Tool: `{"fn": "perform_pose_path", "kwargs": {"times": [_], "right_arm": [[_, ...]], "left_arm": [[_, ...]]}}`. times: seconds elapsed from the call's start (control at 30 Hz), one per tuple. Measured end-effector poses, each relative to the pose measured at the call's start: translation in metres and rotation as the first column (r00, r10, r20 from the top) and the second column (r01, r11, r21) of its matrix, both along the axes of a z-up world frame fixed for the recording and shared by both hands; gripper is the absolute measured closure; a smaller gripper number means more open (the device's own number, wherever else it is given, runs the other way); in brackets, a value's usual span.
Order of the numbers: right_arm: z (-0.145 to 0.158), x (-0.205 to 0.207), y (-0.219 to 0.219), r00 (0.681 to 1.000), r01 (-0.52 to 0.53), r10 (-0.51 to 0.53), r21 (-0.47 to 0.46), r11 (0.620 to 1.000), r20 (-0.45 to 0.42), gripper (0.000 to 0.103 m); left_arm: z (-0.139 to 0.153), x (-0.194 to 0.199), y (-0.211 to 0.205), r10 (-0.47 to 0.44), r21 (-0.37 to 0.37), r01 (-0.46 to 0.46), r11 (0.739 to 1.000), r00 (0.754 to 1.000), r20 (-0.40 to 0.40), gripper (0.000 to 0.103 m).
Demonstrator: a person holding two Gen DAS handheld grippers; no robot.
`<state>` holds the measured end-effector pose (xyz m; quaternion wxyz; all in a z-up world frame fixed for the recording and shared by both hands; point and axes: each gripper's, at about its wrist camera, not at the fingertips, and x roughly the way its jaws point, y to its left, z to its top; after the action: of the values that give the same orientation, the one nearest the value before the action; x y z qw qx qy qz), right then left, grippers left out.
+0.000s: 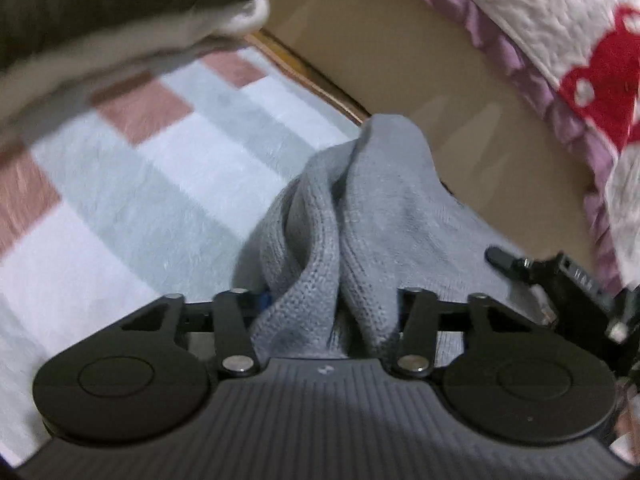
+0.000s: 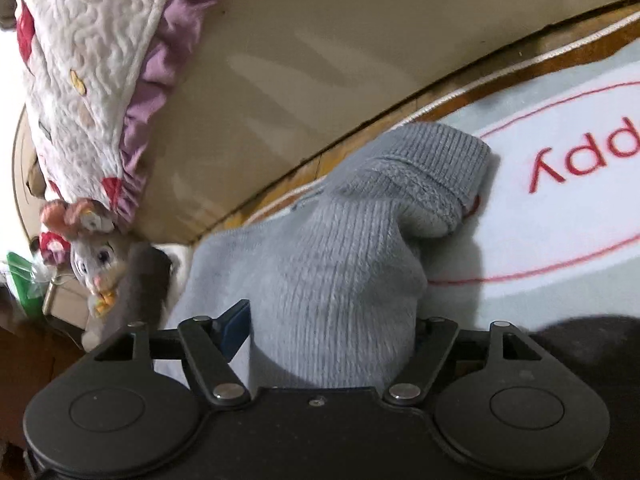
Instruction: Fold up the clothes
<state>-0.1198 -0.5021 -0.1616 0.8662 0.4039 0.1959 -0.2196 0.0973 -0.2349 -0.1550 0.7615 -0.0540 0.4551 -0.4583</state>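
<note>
Left gripper (image 1: 326, 312): clamped on bunched grey knit sweater (image 1: 360, 216), fingers buried in folds.
Right gripper (image 2: 332, 344): closed on the sweater's ribbed cuff (image 2: 436, 164).
Sweater: on pale rug (image 1: 120, 184), beside its bordered edge.
Right view only: plush toy (image 2: 92, 248) left of sweater; red lettering (image 2: 584, 152) right.
Left view only: pink checks; open rug left of sweater.

Item: one grey knit sweater (image 1: 360, 216), ribbed weave, soft and bunched. In the left wrist view it rises between the fingers as two thick folds, running forward from them. In the right wrist view the sweater (image 2: 340, 264) fills the space between the fingers; a ribbed cuff (image 2: 444, 160) lies ahead, folded over.
</note>
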Motion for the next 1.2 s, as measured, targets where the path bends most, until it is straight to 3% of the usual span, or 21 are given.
{"fn": "perform_pose_path", "kwargs": {"times": [0.03, 0.07, 0.1, 0.13, 0.2, 0.23, 0.27, 0.3, 0.37, 0.43, 0.53, 0.6, 0.67, 0.7, 0.8, 0.87, 0.9, 0.93, 1.0, 1.1, 1.2], "right_arm": [[0.0, 0.001, -0.002, 1.0, 0.002, -0.002, -0.006, 1.0, 0.009, 0.045], [0.001, 0.003, -0.003, 1.0, 0.003, -0.002, -0.017, 1.0, 0.018, 0.047], [0.016, 0.007, 0.015, 0.999, -0.054, 0.054, -0.164, 0.985, -0.007, 0.049], [0.031, 0.011, 0.034, 0.994, -0.112, 0.105, -0.307, 0.945, -0.04, 0.049], [0.053, 0.018, 0.067, 0.975, -0.224, 0.182, -0.531, 0.817, -0.13, 0.049], [0.055, 0.024, 0.077, 0.961, -0.269, 0.178, -0.571, 0.776, -0.211, 0.048], [0.052, 0.031, 0.081, 0.942, -0.299, 0.141, -0.577, 0.76, -0.303, 0.047], [0.045, 0.037, 0.081, 0.928, -0.3, 0.097, -0.567, 0.767, -0.36, 0.046], [0.032, 0.037, 0.066, 0.924, -0.242, 0.039, -0.504, 0.829, -0.38, 0.043], [0.031, 0.026, 0.04, 0.952, -0.145, 0.035, -0.348, 0.926, -0.303, 0.04], [0.026, -0.001, 0.009, 0.981, -0.045, 0.03, -0.074, 0.996, -0.191, 0.037], [0.015, -0.021, -0.001, 0.991, 0.007, 0.009, 0.12, 0.993, -0.131, 0.033], [-0.004, -0.035, -0.004, 0.999, -0.006, 0.022, 0.331, 0.944, -0.045, 0.032], [-0.012, -0.035, -0.005, 0.999, -0.013, 0.027, 0.372, 0.928, -0.03, 0.032], [-0.012, -0.019, 0.008, 0.998, -0.036, 0.048, 0.257, 0.966, -0.04, 0.03], [-0.008, -0.005, 0.023, 0.995, -0.063, 0.071, 0.115, 0.991, -0.068, 0.035], [-0.003, -0.003, 0.028, 0.994, -0.077, 0.081, 0.051, 0.996, -0.074, 0.044], [0.001, 0.0, 0.033, 0.993, -0.092, 0.09, -0.012, 0.996, -0.081, 0.048], [0.018, 0.005, 0.04, 0.987, -0.144, 0.137, -0.087, 0.986, -0.08, 0.054], [0.046, 0.008, 0.055, 0.981, -0.196, 0.19, -0.191, 0.962, -0.051, 0.055], [0.073, 0.01, 0.072, 0.973, -0.229, 0.227, -0.279, 0.933, -0.038, 0.055]], "left_arm": [[0.004, -0.005, -0.002, -0.014, 0.02, 0.013, 1.0, 0.999, 0.046, 0.065], [0.008, -0.009, -0.005, -0.027, 0.04, 0.023, 0.999, 0.996, 0.087, 0.066], [0.011, -0.013, -0.007, -0.037, 0.058, 0.031, 0.998, 0.992, 0.117, 0.067], [0.012, -0.015, -0.009, -0.045, 0.072, 0.035, 0.997, 0.99, 0.137, 0.067], [0.01, -0.012, -0.008, -0.041, 0.075, 0.031, 0.997, 0.991, 0.126, 0.067], [0.01, -0.01, -0.007, -0.037, 0.067, 0.03, 0.997, 0.994, 0.105, 0.067], [0.009, -0.007, -0.006, -0.033, 0.058, 0.028, 0.998, 0.996, 0.085, 0.067], [0.008, -0.005, -0.005, -0.029, 0.05, 0.026, 0.998, 0.997, 0.065, 0.066], [0.007, -0.001, -0.007, -0.031, 0.053, 0.029, 0.998, 0.999, 0.044, 0.062], [0.003, 0.002, -0.012, -0.037, 0.07, 0.035, 0.997, 0.999, 0.025, 0.055], [-0.004, 0.008, -0.013, -0.039, 0.054, 0.042, 0.998, 0.998, -0.056, 0.046], [-0.01, 0.012, -0.012, -0.032, 0.04, 0.037, 0.999, 0.993, -0.113, 0.039], [-0.012, 0.013, -0.013, -0.036, 0.038, 0.041, 0.998, 0.991, -0.126, 0.034], [-0.012, 0.011, -0.015, -0.049, 0.042, 0.053, 0.998, 0.993, -0.109, 0.033], [-0.012, 0.001, -0.022, -0.086, 0.075, 0.087, 0.993, 0.996, -0.016, 0.03], [-0.008, -0.008, -0.025, -0.103, 0.096, 0.097, 0.991, 0.993, 0.06, 0.039], [-0.004, -0.011, -0.026, -0.109, 0.103, 0.099, 0.99, 0.99, 0.094, 0.049], [0.0, -0.014, -0.027, -0.116, 0.117, 0.1, 0.988, 0.984, 0.138, 0.06], [0.01, -0.021, -0.029, -0.131, 0.144, 0.1, 0.984, 0.965, 0.225, 0.067], [0.021, -0.036, -0.031, -0.158, 0.176, 0.105, 0.979, 0.933, 0.324, 0.071], [0.031, -0.049, -0.027, -0.181, 0.156, 0.133, 0.979, 0.919, 0.352, 0.073]]}}
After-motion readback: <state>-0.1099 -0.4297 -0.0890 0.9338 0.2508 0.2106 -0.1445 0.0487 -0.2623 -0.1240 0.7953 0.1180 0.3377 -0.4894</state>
